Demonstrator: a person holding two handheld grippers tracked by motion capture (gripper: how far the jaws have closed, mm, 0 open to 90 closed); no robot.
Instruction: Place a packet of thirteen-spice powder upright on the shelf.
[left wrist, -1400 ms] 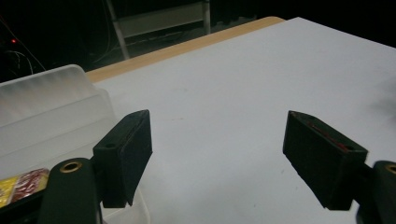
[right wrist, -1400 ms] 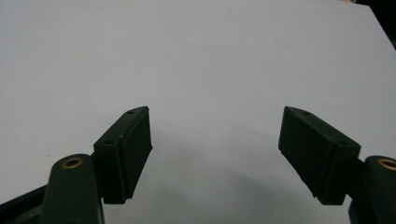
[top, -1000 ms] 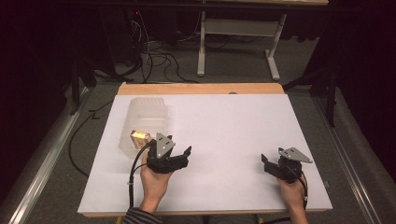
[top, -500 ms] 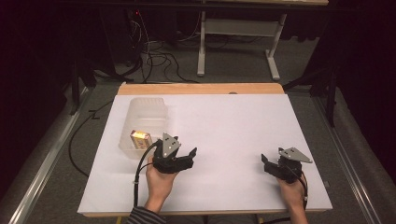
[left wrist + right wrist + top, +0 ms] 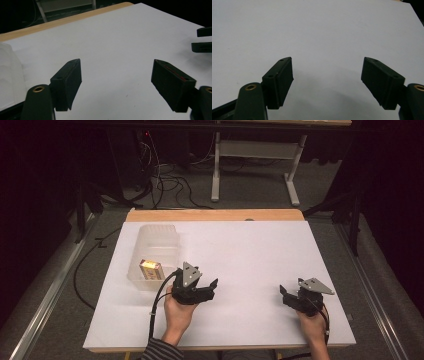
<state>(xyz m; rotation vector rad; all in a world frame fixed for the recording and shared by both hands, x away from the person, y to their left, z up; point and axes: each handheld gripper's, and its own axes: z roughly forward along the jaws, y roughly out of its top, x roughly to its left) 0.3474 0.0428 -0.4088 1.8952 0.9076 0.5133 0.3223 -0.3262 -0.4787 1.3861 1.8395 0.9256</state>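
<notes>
Left tool point(image 5: 212, 287) sits low over the white tabletop point(image 5: 250, 255), held in the person's left hand point(image 5: 177, 312); jaws spread, nothing between them. Left gripper view confirms: both black jaws stand well apart, with bare white surface showing in the gap point(image 5: 116, 82). Tool points toward the middle of the tabletop, away from the bin

Clear plastic bin point(image 5: 152, 257) stands on the left part of the tabletop, just beside the left tool, at its left and slightly farther from the person. Whether the tool's body touches the bin's near corner: cannot tell. Small yellow-and-white box point(image 5: 150, 269) lies inside the bin at its near end. In the left gripper view a slice of the bin's frosted wall point(image 5: 10, 75) shows at the left edge

Right tool point(image 5: 286, 296) is held in the right hand point(image 5: 312, 322) near the right front of the tabletop, well apart from the left tool and the bin. Jaws spread, empty; right gripper view shows plain white surface between them point(image 5: 327, 75). Its jaw tips also appear at the right edge of the left gripper view

Wooden strip point(image 5: 215, 215) runs along the far edge of the tabletop. Black cable point(image 5: 157, 305) trails from the left tool back past the wrist
</notes>
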